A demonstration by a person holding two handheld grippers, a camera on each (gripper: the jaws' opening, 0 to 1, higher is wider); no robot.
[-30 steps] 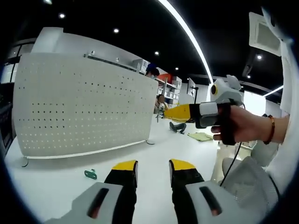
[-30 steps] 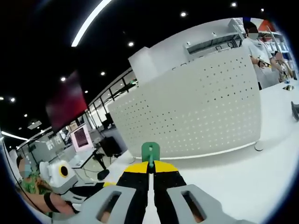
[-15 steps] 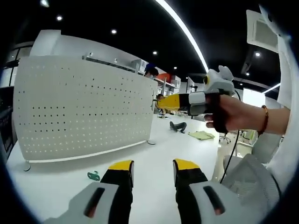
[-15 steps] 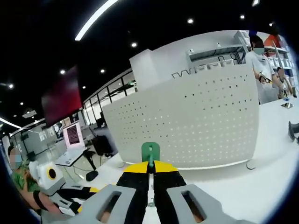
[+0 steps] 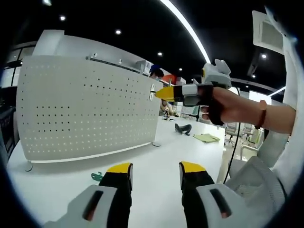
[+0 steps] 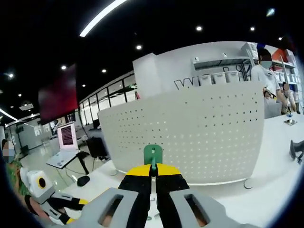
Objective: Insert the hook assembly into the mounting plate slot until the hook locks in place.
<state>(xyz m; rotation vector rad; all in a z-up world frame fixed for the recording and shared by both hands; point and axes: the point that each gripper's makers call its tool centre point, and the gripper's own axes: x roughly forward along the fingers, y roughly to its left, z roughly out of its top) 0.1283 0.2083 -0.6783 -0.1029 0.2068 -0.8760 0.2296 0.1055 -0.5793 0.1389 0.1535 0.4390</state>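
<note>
Risk of missed slot: right gripper [image 6: 153,175] clenched on green hook [image 6: 153,155], tip ahead of jaws, pegboard [image 6: 190,137] beyond, untouched. Left gripper [image 5: 154,172] released, spare hook [image 5: 97,176] just beside.

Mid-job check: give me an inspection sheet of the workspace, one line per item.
Surface: white table.
Job's things: perforated white mounting plate standing upright; green hook pinched in the right claw, not yet in the plate.
Clutter: a second green hook on the table; dark object and yellow-green cloth further back.
Grippers: left claw open, empty.
Cables: black cable under the right hand.
Surroundings: shelving, people behind the plate.
</note>
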